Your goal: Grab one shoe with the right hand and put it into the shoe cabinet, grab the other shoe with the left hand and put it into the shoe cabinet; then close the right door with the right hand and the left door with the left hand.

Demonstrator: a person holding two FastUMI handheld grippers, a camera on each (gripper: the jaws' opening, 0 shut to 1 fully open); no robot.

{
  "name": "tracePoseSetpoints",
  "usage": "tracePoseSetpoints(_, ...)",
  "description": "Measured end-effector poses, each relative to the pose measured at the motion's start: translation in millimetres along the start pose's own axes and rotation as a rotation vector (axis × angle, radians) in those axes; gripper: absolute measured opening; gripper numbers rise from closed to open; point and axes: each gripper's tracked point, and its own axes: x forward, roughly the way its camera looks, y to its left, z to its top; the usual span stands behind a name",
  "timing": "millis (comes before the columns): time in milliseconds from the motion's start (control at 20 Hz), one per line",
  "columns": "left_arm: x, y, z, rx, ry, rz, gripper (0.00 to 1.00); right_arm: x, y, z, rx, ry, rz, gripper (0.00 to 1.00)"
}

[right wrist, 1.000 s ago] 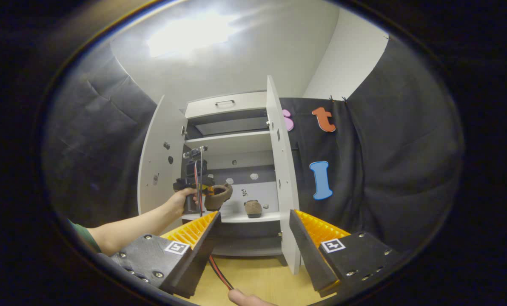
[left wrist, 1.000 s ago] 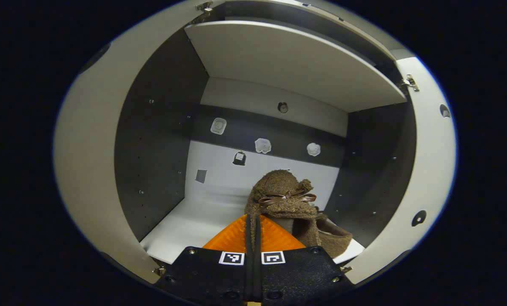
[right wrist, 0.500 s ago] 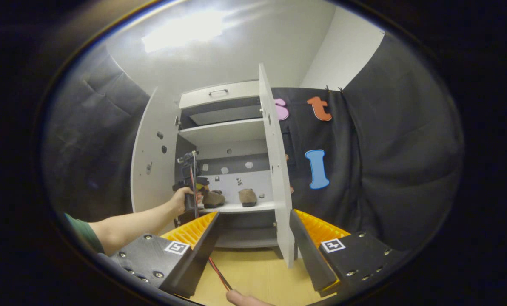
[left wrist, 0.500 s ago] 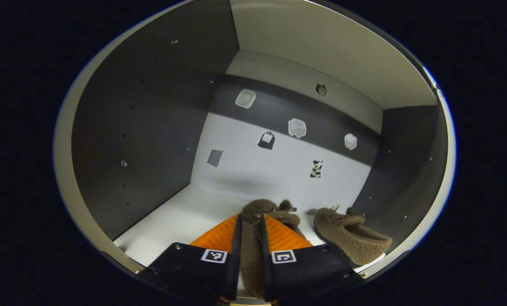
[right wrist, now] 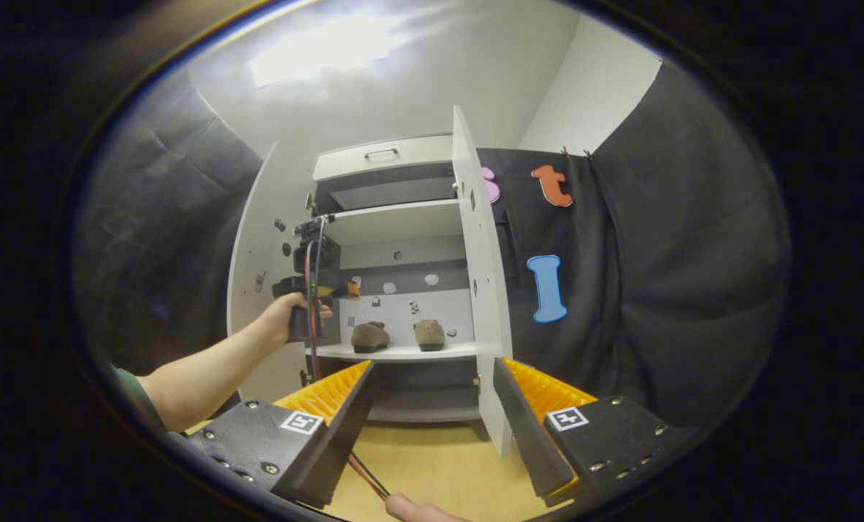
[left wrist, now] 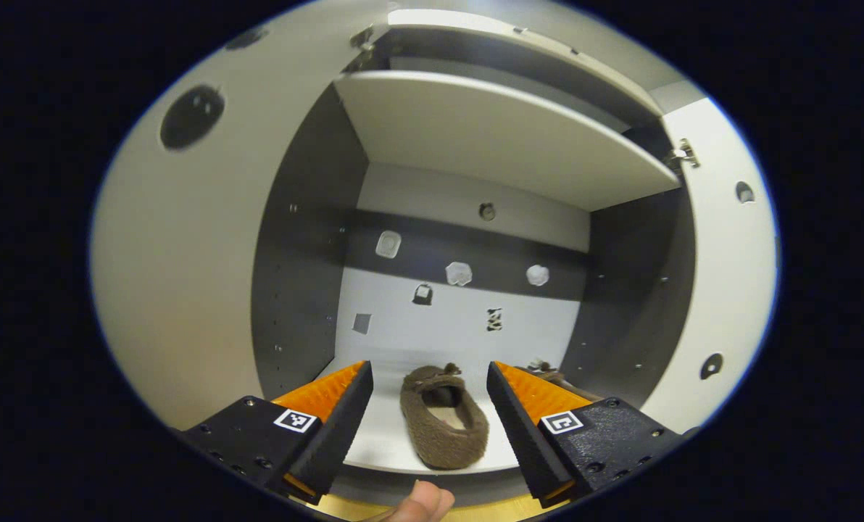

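Two brown slippers sit side by side on the cabinet shelf (right wrist: 403,352): the left slipper (right wrist: 370,337), then the right slipper (right wrist: 429,334). Both cabinet doors, left door (right wrist: 258,290) and right door (right wrist: 479,290), stand open. Left tongs (left wrist: 428,402) and right tongs (right wrist: 432,406) are spread, empty.

Open cabinet mouth dead ahead at 12 o'clock, between left door (left wrist: 185,261) swung out at 9 and right door (left wrist: 722,261) at 3. Bare shelf floor (left wrist: 374,428) at 10 o'clock, left of brown shoe (left wrist: 443,424) lying at 12. Second shoe (left wrist: 548,373) tucked at 1 o'clock, near the right wall. Upper shelf (left wrist: 490,130) capping headroom overhead. In right gripper view, right door (right wrist: 479,290) edge-on at 12, bare wooden floor (right wrist: 432,464) at 6
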Motion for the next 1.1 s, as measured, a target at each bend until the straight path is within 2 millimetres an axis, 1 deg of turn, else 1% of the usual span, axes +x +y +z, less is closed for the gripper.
tracePoseSetpoints(100, -33.4, -2.8, 16.4, 0.034, -0.036, 0.0, 0.96, 2.4, 0.2, 1.5, -0.012, -0.003, -0.015, 0.93)
tracePoseSetpoints(150, -49.9, -7.2, 23.5, 0.052, -0.053, -0.016, 0.96, 2.6, 0.8, 2.8, -0.018, -0.005, -0.019, 0.94)
tracePoseSetpoints(200, -67.3, -12.7, 27.8, 0.063, -0.065, -0.032, 0.99, 3.9, 1.2, 3.2, -0.027, -0.007, -0.018, 0.96)
tracePoseSetpoints(250, -83.3, -16.7, 30.4, 0.081, -0.075, -0.046, 0.96, 4.9, 0.9, 3.7, -0.036, -0.005, -0.012, 0.96)
tracePoseSetpoints(300, -101.9, -16.9, 30.6, 0.106, -0.083, -0.048, 0.96, 5.7, -1.7, 4.5, -0.034, -0.002, -0.008, 0.94)
tracePoseSetpoints(350, -116.0, -14.8, 29.9, 0.126, -0.089, -0.038, 0.96, 7.3, -6.8, 5.6, -0.027, 0.002, -0.009, 0.96)
tracePoseSetpoints(450, -141.5, -17.7, 21.3, 0.144, -0.072, -0.041, 0.96, 13.4, -24.3, 7.8, -0.016, 0.016, -0.019, 0.96)
tracePoseSetpoints(500, -154.0, -20.3, 18.0, 0.148, -0.07, -0.049, 0.93, 15.5, -36.3, 8.4, -0.013, 0.024, -0.03, 0.96)
tracePoseSetpoints(550, -166.0, -21.5, 15.1, 0.154, -0.065, -0.054, 0.96, 20.7, -49.6, 8.7, -0.017, 0.035, -0.038, 0.96)
tracePoseSetpoints(600, -177.2, -21.6, 9.7, 0.156, -0.062, -0.057, 0.93, 22.3, -63.7, 10.2, -0.033, 0.05, -0.045, 0.96)
tracePoseSetpoints(650, -188.0, -22.6, 6.6, 0.155, -0.065, -0.064, 0.96, 24.0, -79.8, 13.2, -0.053, 0.064, -0.052, 0.96)
tracePoseSetpoints(700, -197.0, -22.6, 1.8, 0.156, -0.064, -0.069, 0.96, 26.9, -96.0, 15.8, -0.076, 0.079, -0.06, 0.94)
tracePoseSetpoints(750, -203.6, -22.0, -9.2, 0.154, -0.059, -0.077, 0.96, 29.4, -112.1, 20.7, -0.101, 0.086, -0.056, 0.94)
tracePoseSetpoints(800, -210.8, -22.6, -15.2, 0.148, -0.06, -0.085, 0.96, 31.2, -130.1, 24.6, -0.119, 0.103, -0.063, 0.94)
tracePoseSetpoints(850, -216.5, -23.5, -20.4, 0.141, -0.06, -0.095, 0.93, 35.7, -147.6, 27.5, -0.126, 0.117, -0.057, 0.96)
tracePoseSetpoints(950, -224.7, -32.7, -37.9, 0.124, -0.042, -0.142, 0.94, 46.5, -187.4, 33.0, -0.115, 0.163, -0.079, 0.96)
tracePoseSetpoints(1000, -227.5, -38.7, -47.5, 0.108, -0.026, -0.175, 0.96, 53.6, -210.9, 35.7, -0.121, 0.189, -0.106, 0.96)
tracePoseSetpoints(1100, -230.2, -48.6, -60.9, 0.076, -0.013, -0.228, 0.96, 73.5, -254.1, 48.5, -0.15, 0.211, -0.134, 0.96)
